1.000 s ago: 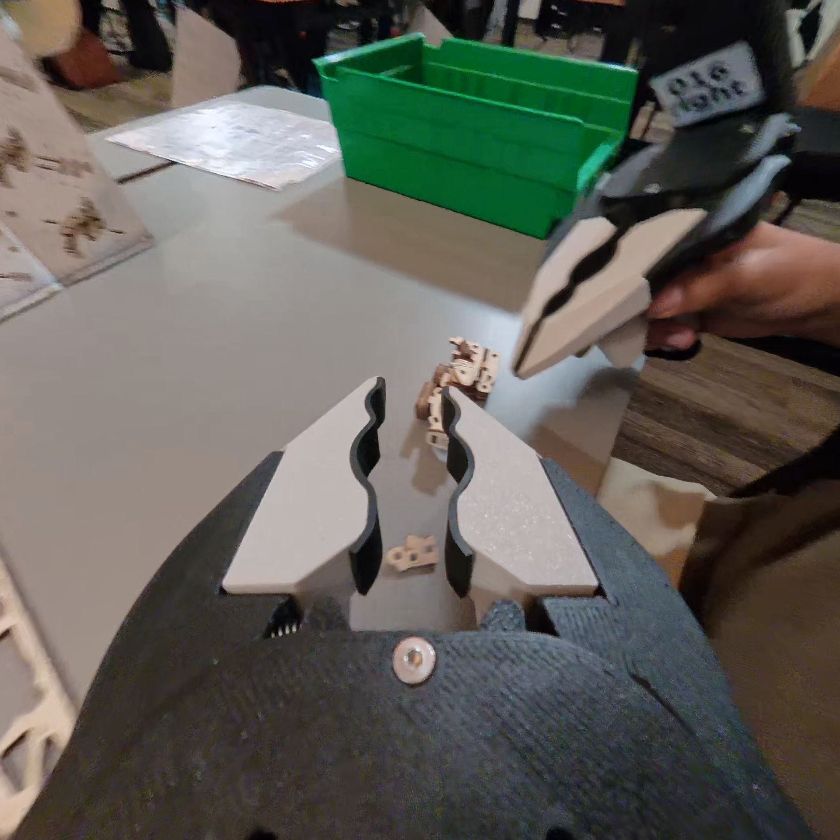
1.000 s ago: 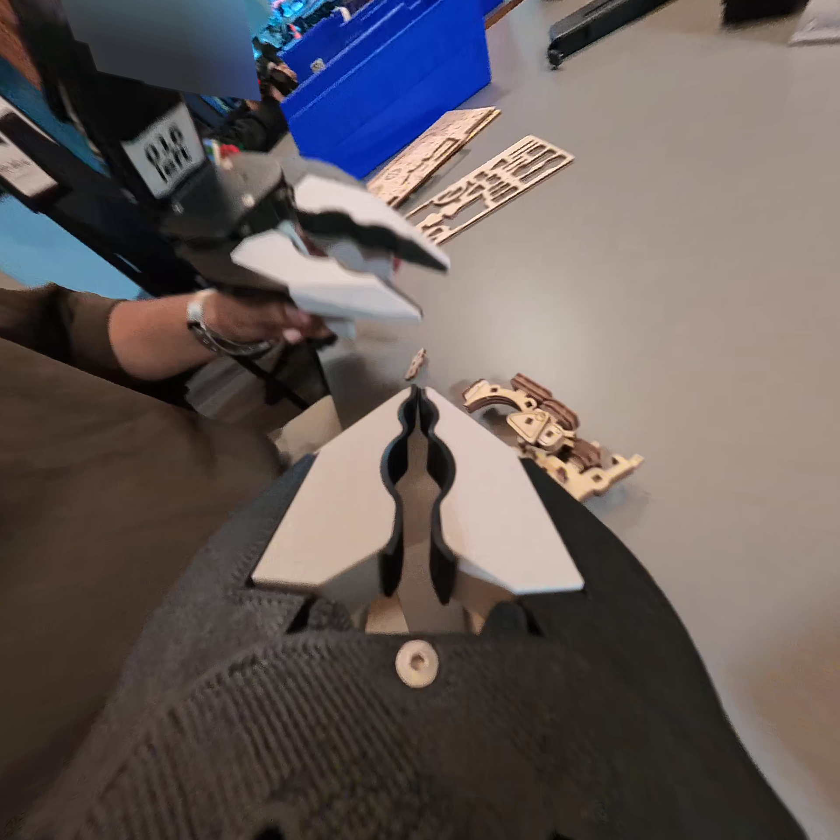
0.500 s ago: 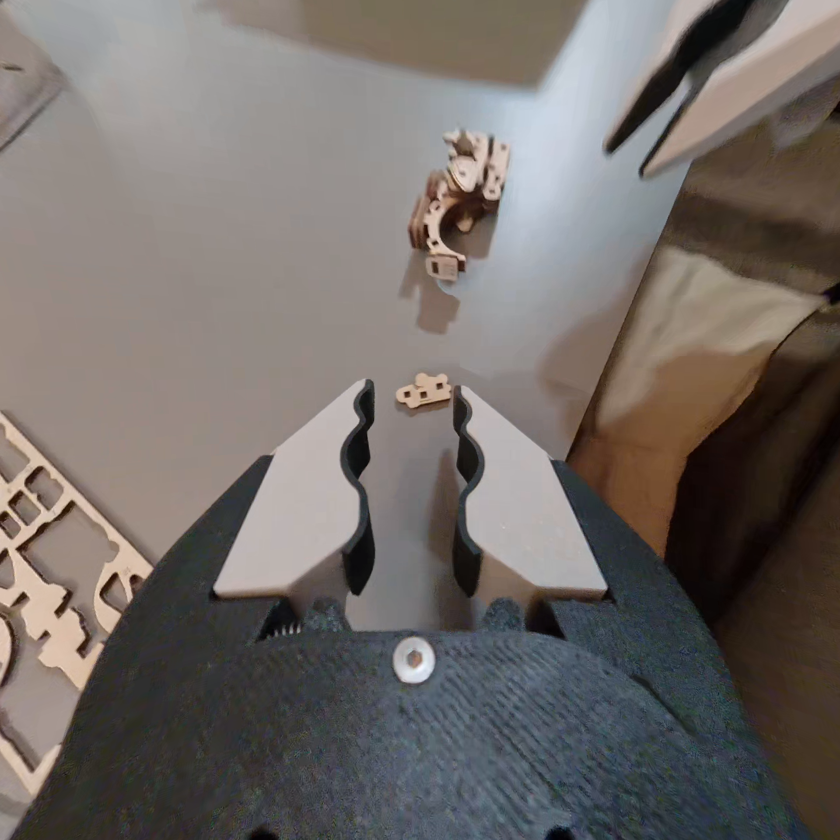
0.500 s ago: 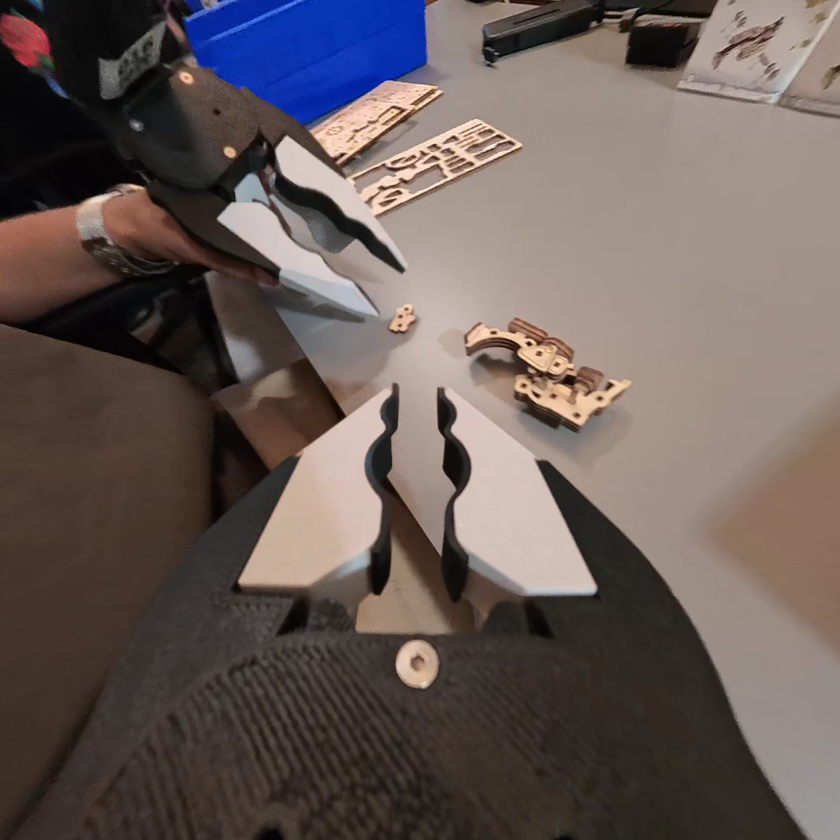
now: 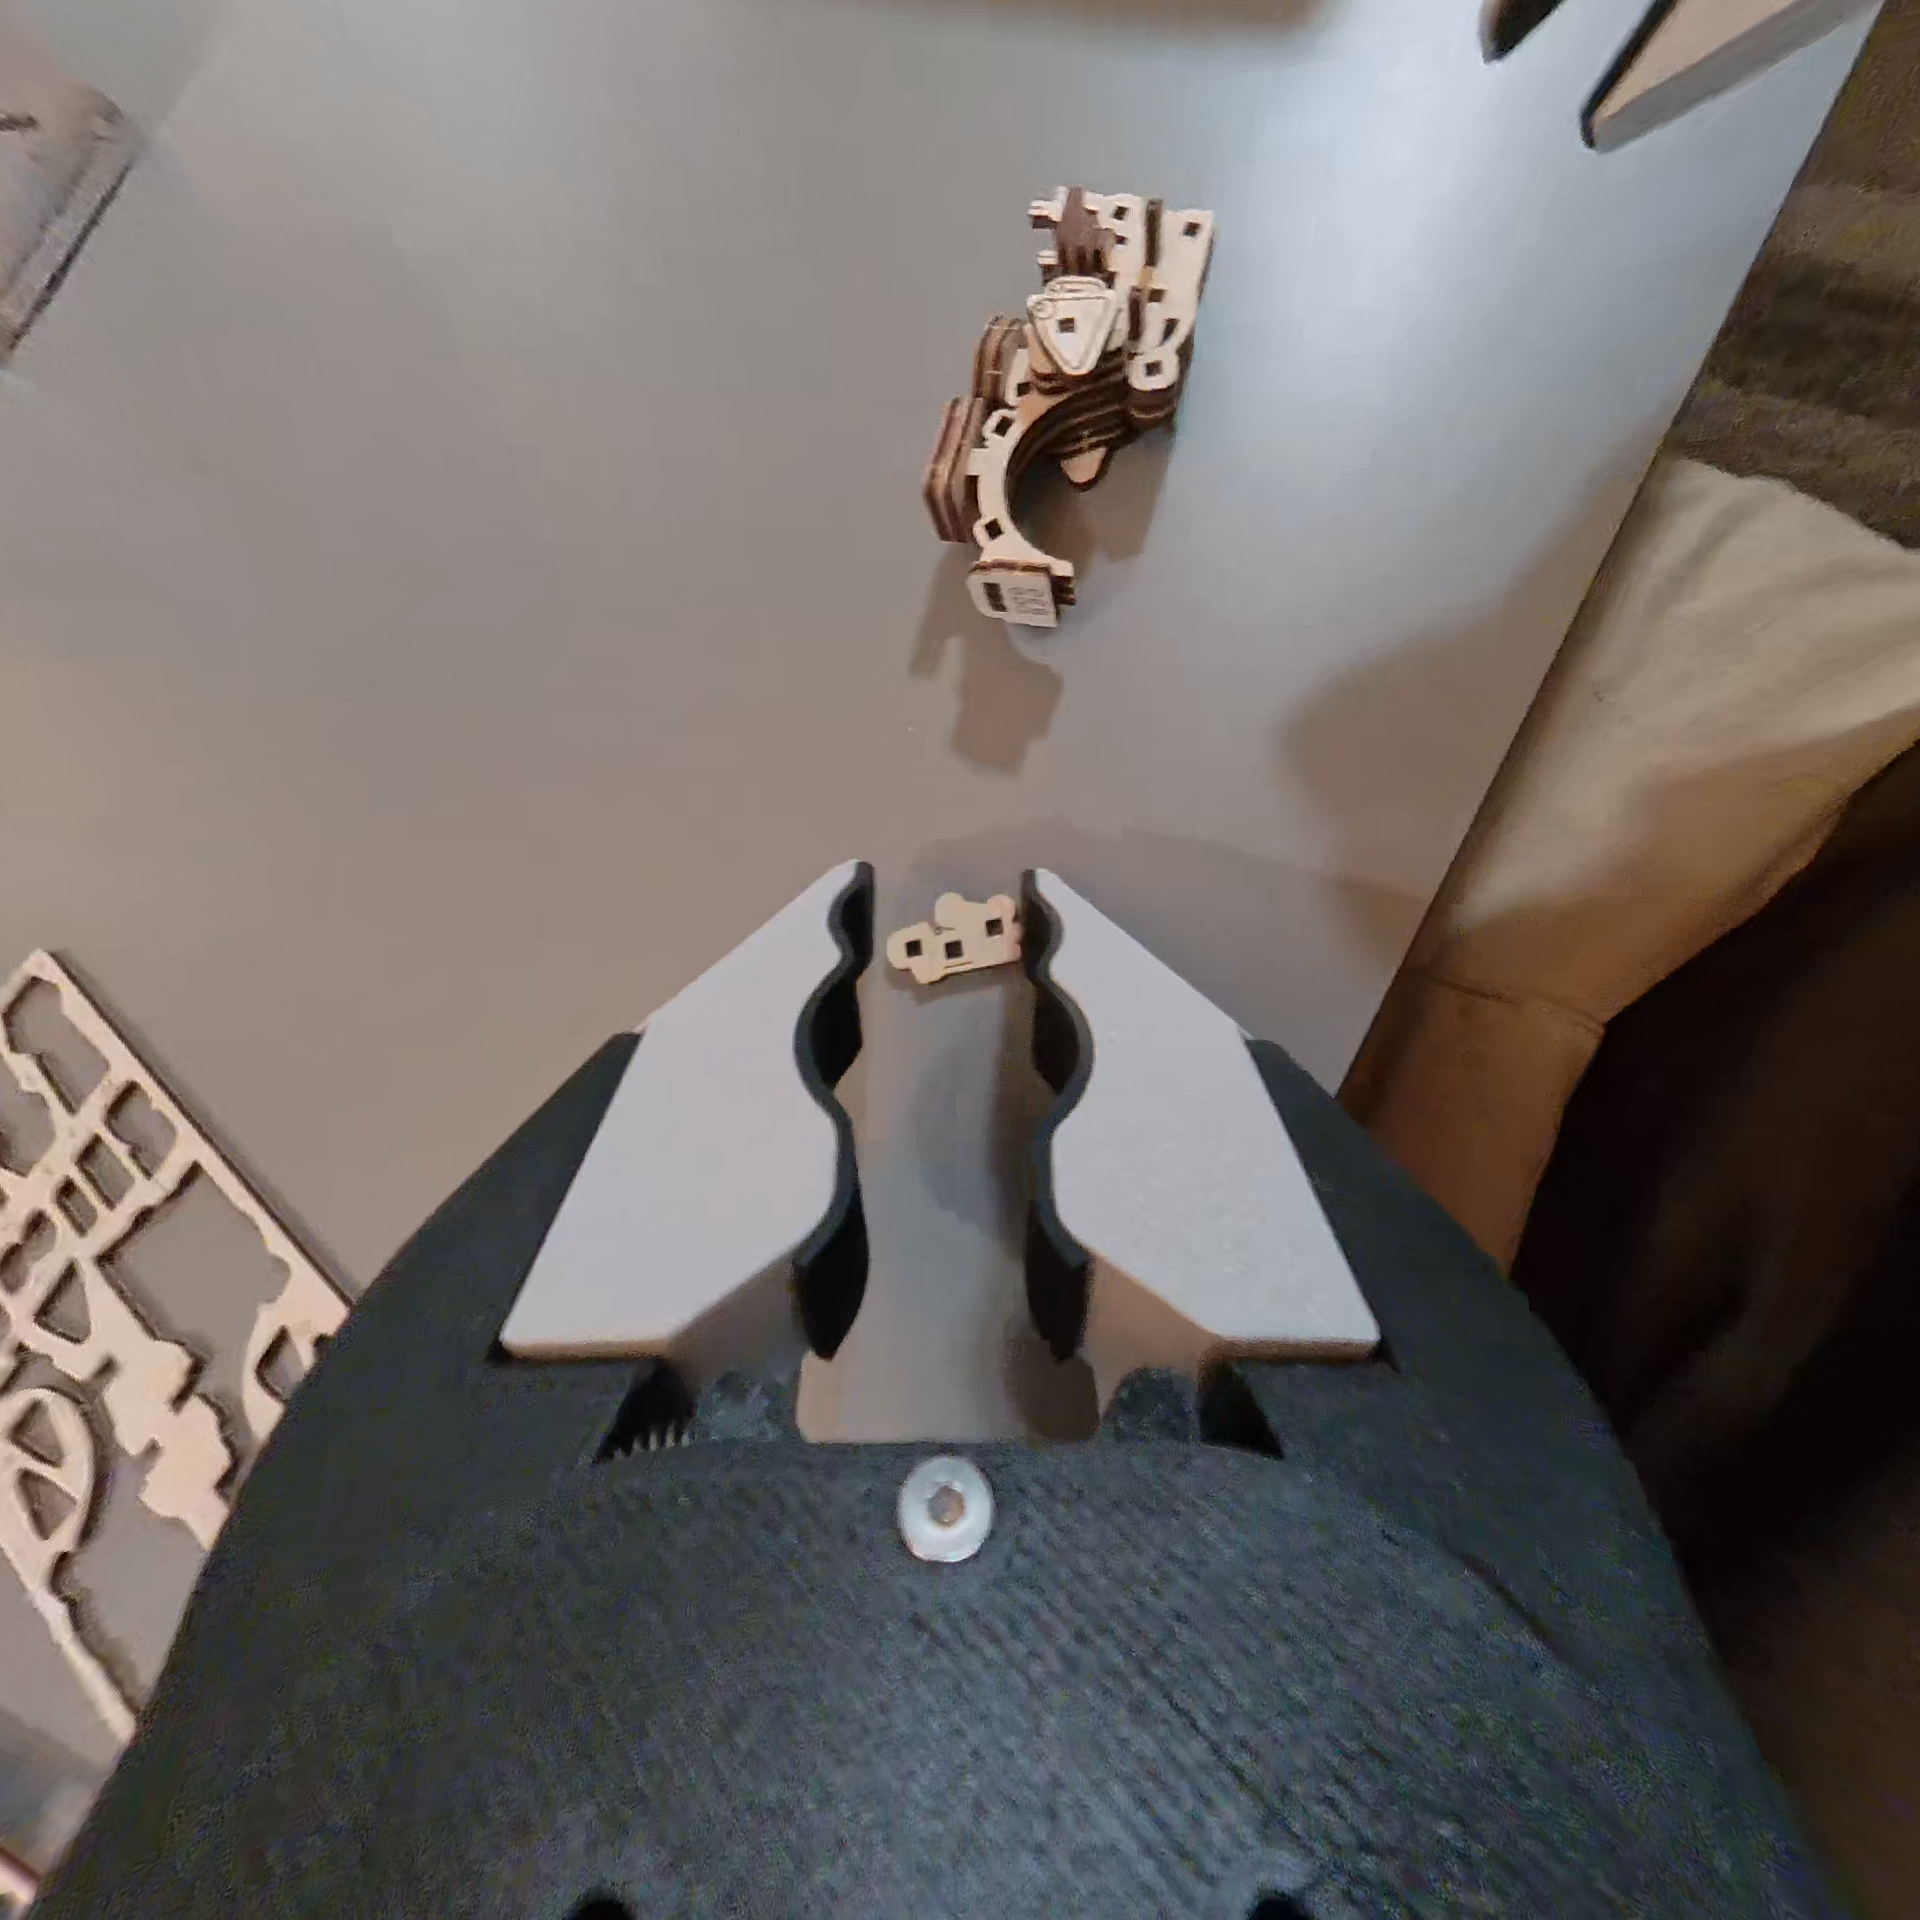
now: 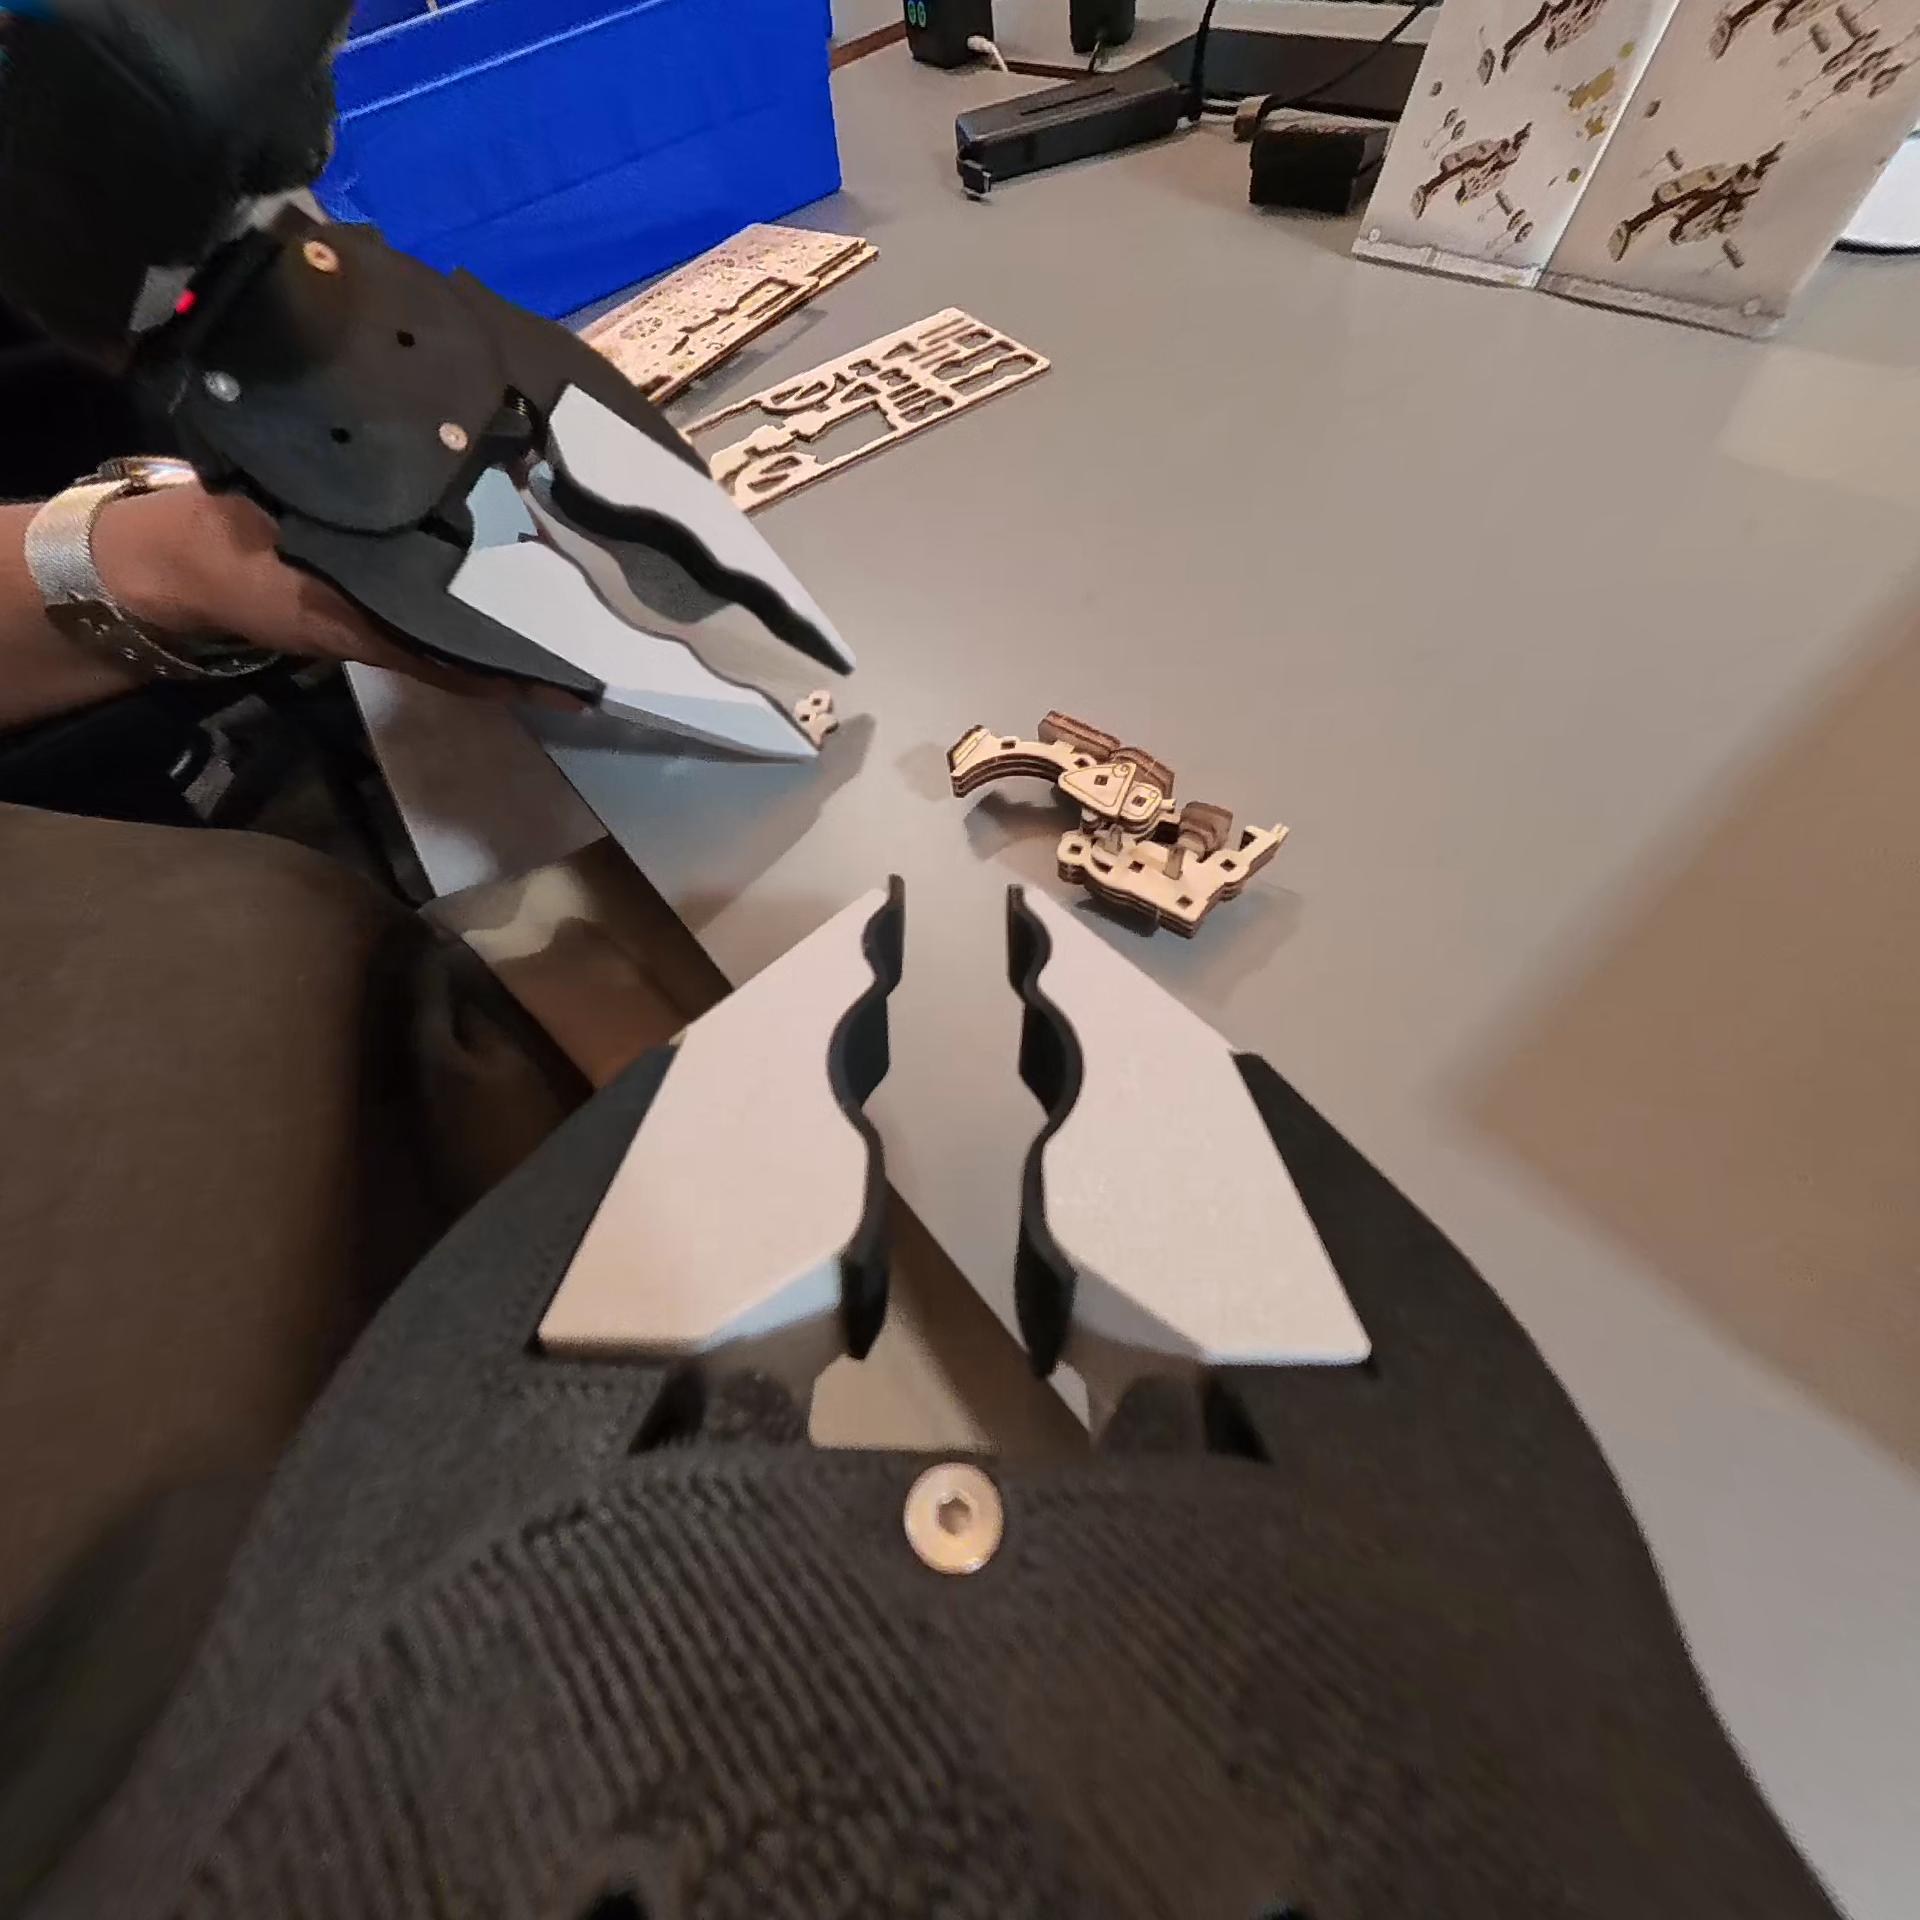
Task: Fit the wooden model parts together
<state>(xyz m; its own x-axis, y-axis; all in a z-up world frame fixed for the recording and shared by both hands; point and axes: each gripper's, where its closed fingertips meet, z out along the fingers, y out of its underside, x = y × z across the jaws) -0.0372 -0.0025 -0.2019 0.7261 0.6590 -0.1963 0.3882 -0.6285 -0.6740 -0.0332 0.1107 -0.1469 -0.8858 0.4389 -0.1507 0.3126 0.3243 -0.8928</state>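
Grey table (image 5: pixel 416 520), left gripper (image 5: pixel 945 883) angled down, jaws apart astride small wooden piece (image 5: pixel 958 940)

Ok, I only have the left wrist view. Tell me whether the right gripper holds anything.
Observer: No. The right gripper is open and empty, just short of the half-built model.
Operator: Describe my left gripper from the side.
Observer: The left gripper is open, and its lower tip sits low beside the small wooden piece. I cannot tell if they touch.
Operator: Name what lies behind it.
Observer: A blue bin, with a stack of wooden sheets in front.
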